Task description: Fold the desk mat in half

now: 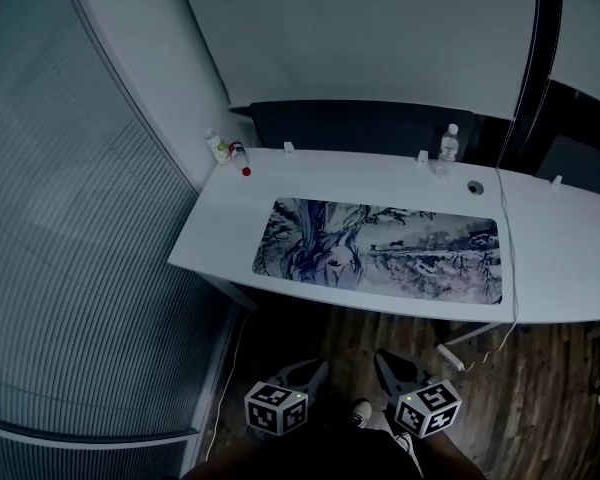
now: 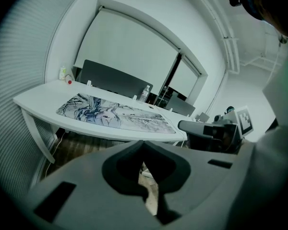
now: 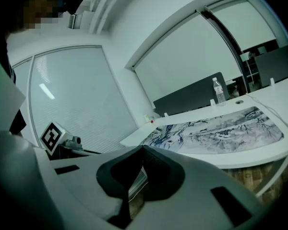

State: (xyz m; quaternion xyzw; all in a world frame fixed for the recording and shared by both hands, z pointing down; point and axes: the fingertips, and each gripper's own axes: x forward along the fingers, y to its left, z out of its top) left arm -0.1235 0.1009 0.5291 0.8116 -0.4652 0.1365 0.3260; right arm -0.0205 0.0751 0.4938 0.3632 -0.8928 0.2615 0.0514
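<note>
Two closed, empty tools: left gripper (image 1: 313, 368) and right gripper (image 1: 388, 360) hung low, short of the desk (image 1: 380, 173). Mat (image 1: 380, 253) lay flat, unfolded on the desk, well apart from both.

Your left gripper (image 1: 313, 368) and right gripper (image 1: 384, 357) are held low in front of you, side by side and a little apart, tips converging toward each other and pitched slightly down. Both sets of jaws are closed, nothing between them. Your shoe (image 1: 359, 410) shows just behind, between the two grippers.
</note>
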